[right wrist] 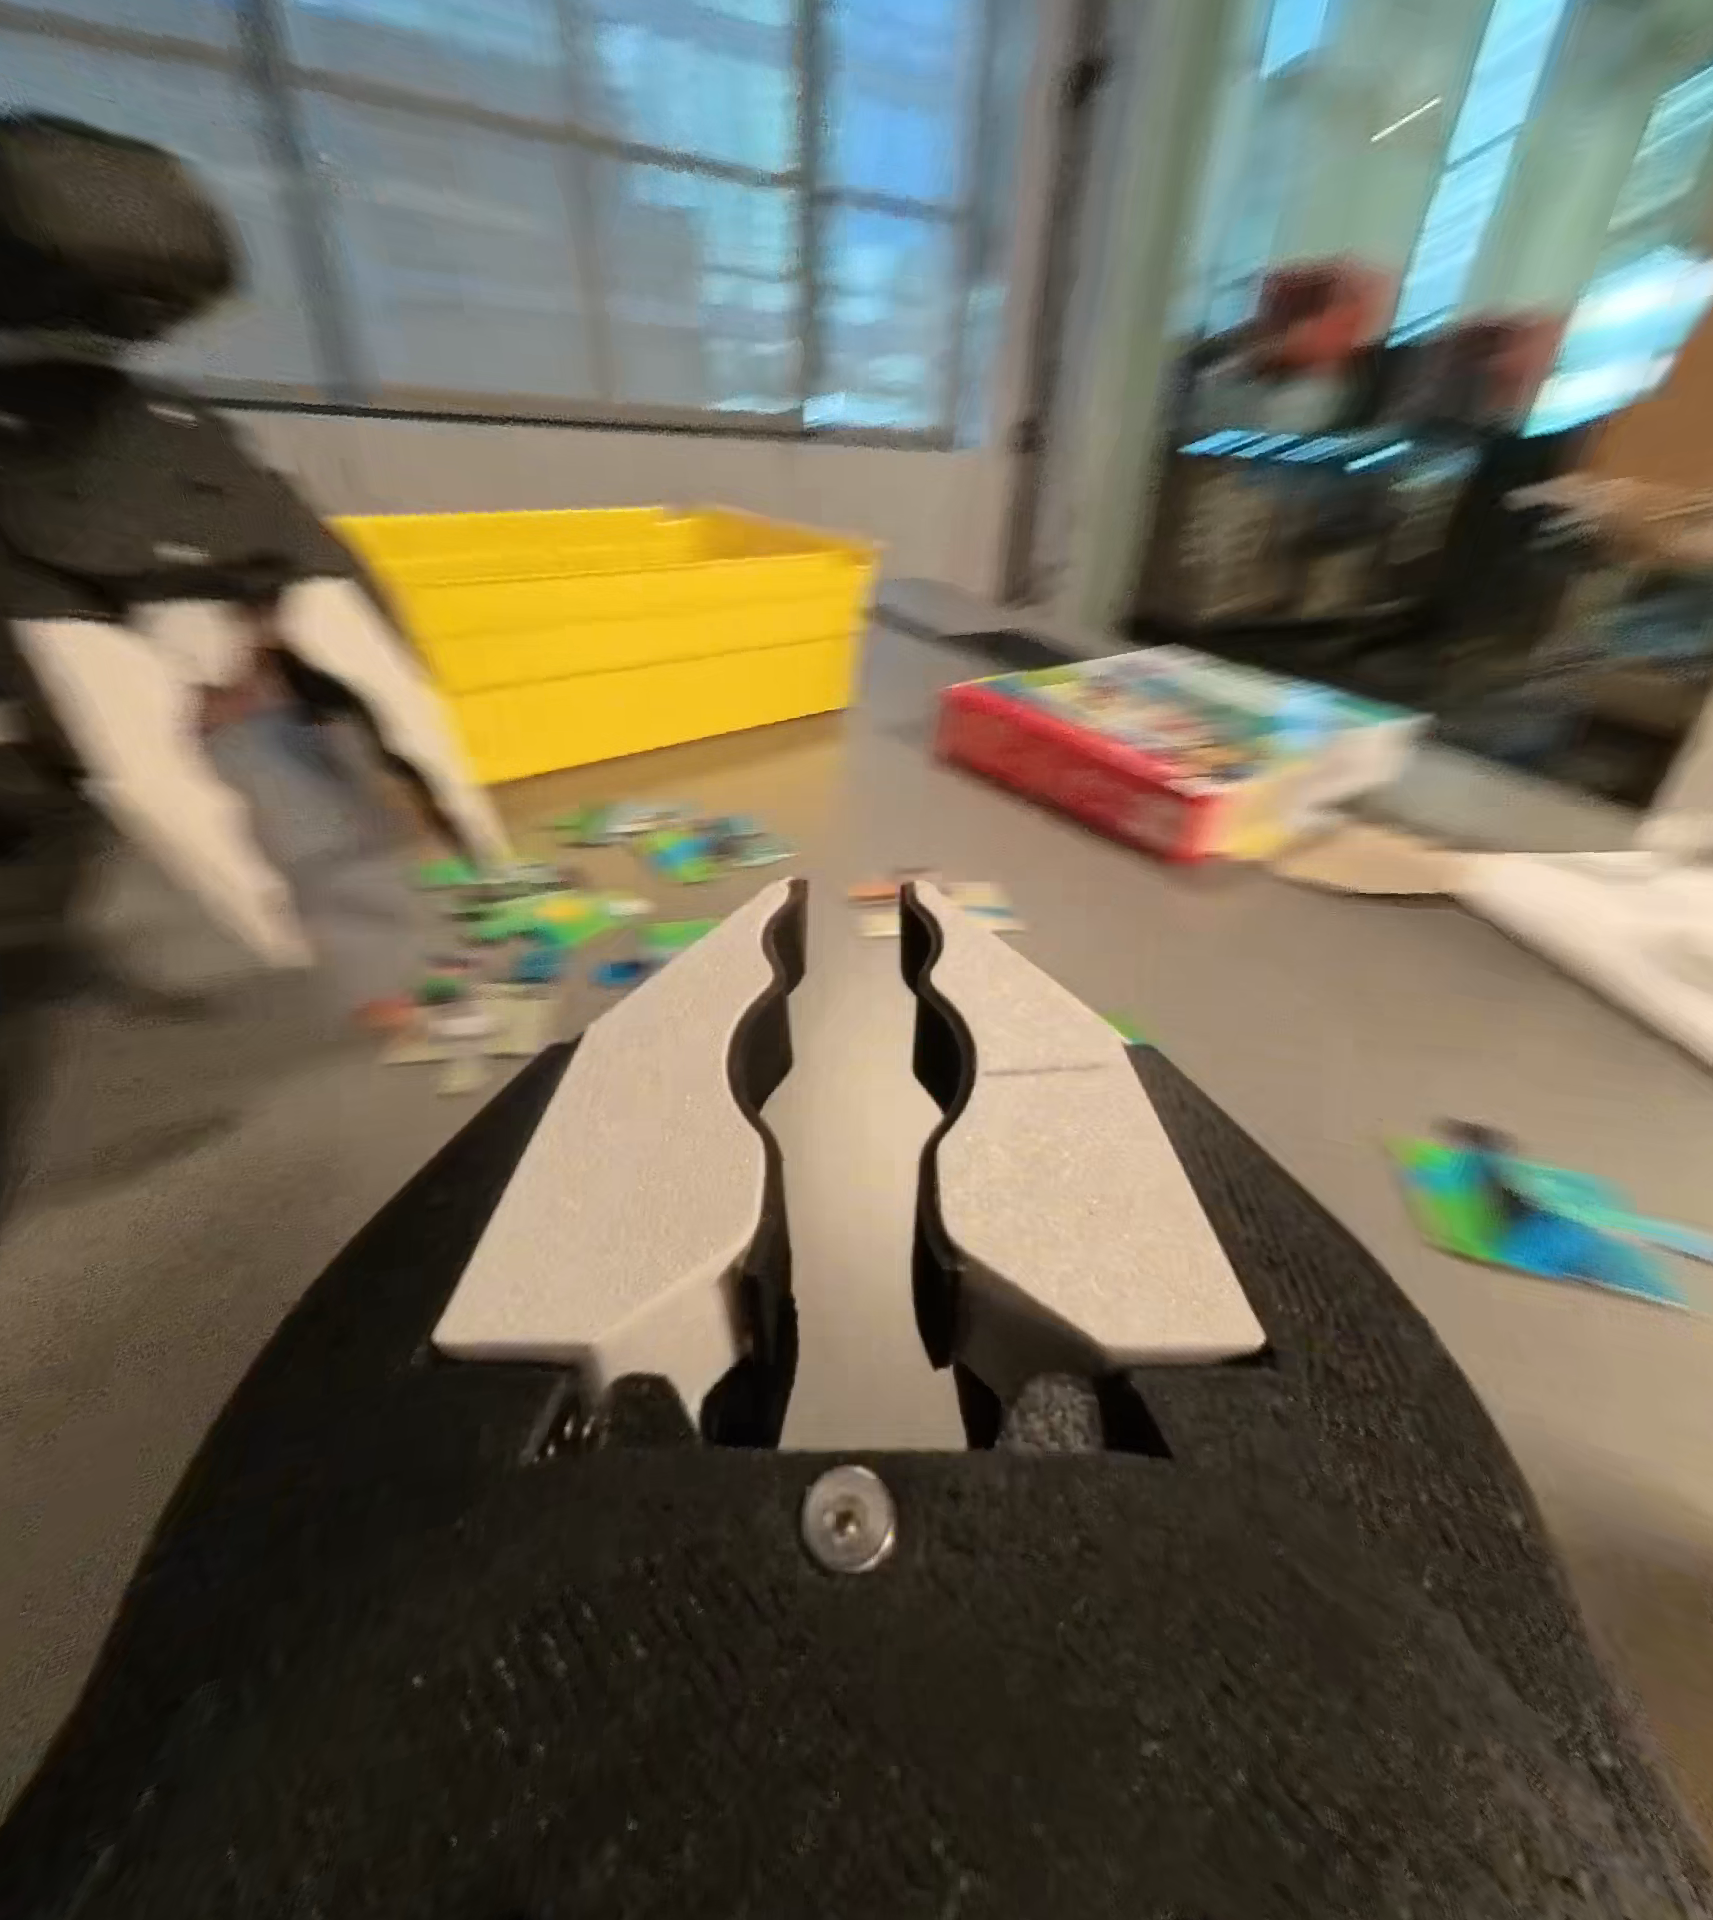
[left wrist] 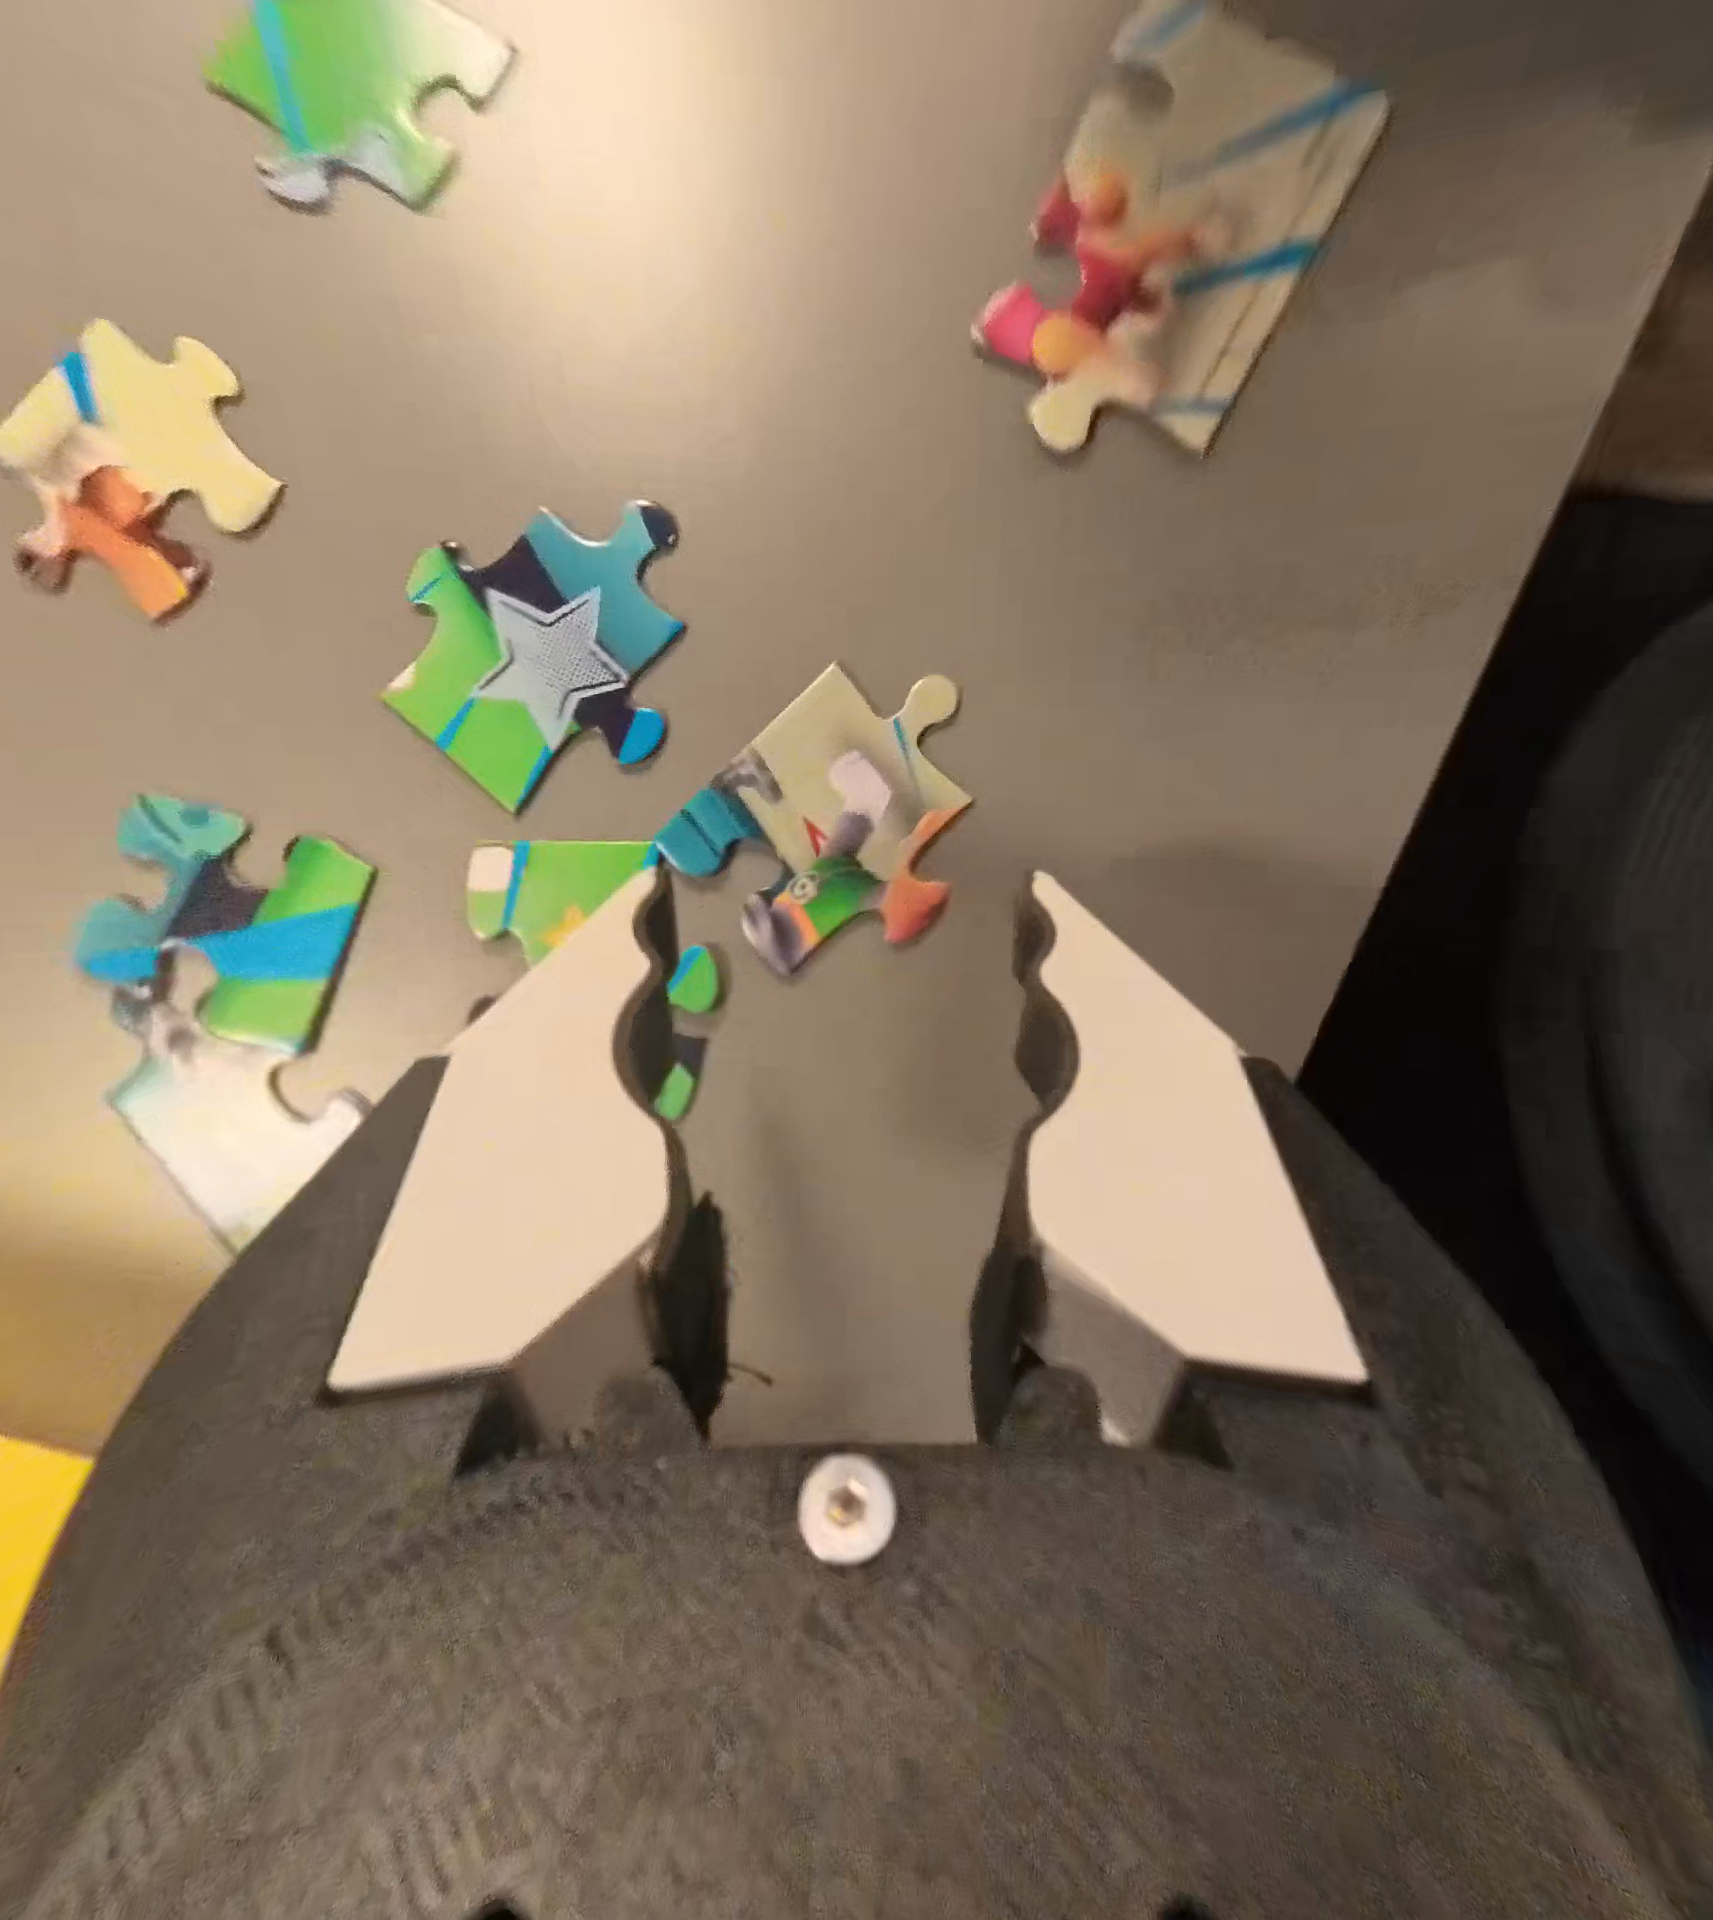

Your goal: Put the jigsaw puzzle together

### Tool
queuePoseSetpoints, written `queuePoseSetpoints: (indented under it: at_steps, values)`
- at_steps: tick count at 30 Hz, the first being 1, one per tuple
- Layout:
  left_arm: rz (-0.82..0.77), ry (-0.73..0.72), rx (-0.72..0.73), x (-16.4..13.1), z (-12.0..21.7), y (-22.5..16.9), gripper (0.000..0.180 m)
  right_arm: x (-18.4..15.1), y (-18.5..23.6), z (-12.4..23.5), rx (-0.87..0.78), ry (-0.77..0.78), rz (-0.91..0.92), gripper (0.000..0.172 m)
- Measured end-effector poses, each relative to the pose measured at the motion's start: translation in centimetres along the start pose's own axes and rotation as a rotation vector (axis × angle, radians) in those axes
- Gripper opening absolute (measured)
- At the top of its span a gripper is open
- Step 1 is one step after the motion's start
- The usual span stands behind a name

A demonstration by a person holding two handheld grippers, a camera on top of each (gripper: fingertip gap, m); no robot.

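Puzzle pieces lie loose on a grey table (left wrist: 1143,644); the left wrist view shows eight of them, face up and mostly apart. Left gripper (left wrist: 847,894) hangs over the near part of that scatter with its fingers spread wide and nothing between them. Nearest to it is a pale piece with green and orange print (left wrist: 836,821), lying just beyond the gap and touching neither finger. A green piece (left wrist: 561,894) is partly covered by the left finger (left wrist: 540,1101). A green piece with a silver star (left wrist: 540,660) lies farther off, and a pink and white piece (left wrist: 1184,249) at the far right.

Right gripper (right wrist: 852,894) is held above the table, its fingers a narrow slot apart and gripping nothing. Beyond it stand one yellow bin (right wrist: 623,634) and one red-sided box (right wrist: 1174,748). One flat blue-green sheet (right wrist: 1548,1216) lies to the near right; that view is too blurred to count pieces.
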State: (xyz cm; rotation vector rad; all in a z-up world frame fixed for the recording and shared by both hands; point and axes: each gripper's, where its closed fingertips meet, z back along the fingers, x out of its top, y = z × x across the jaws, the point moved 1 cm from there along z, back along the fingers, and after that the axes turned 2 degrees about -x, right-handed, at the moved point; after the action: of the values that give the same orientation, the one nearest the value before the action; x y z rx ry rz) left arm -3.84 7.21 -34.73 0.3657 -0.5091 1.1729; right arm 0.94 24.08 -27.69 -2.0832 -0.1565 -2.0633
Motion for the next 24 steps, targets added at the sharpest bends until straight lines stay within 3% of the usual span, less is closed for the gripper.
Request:
queuePoseSetpoints:
  at_steps: [4, 7, 17, 24]
  values:
    - [0.127, -0.113, 0.064, -0.6, 0.2, -0.7, 0.062, -1.2, 7.7, -2.8, 0.469, 0.296, -0.152, 0.04]
    - [0.161, -0.141, 0.097, -1.1, -0.4, -0.7, 0.059, -3.7, 10.8, -4.1, 0.631, 0.518, -0.097, 0.051]
    - [0.175, -0.118, 0.123, -3.0, -0.2, -0.4, 0.054, -8.2, 13.4, -5.5, 0.687, 0.848, 0.04, 0.06]
    - [0.259, -0.232, 0.1, -3.5, 1.8, -0.6, 0.054, -7.9, 16.1, -4.1, 0.737, 0.855, -0.007, 0.061]
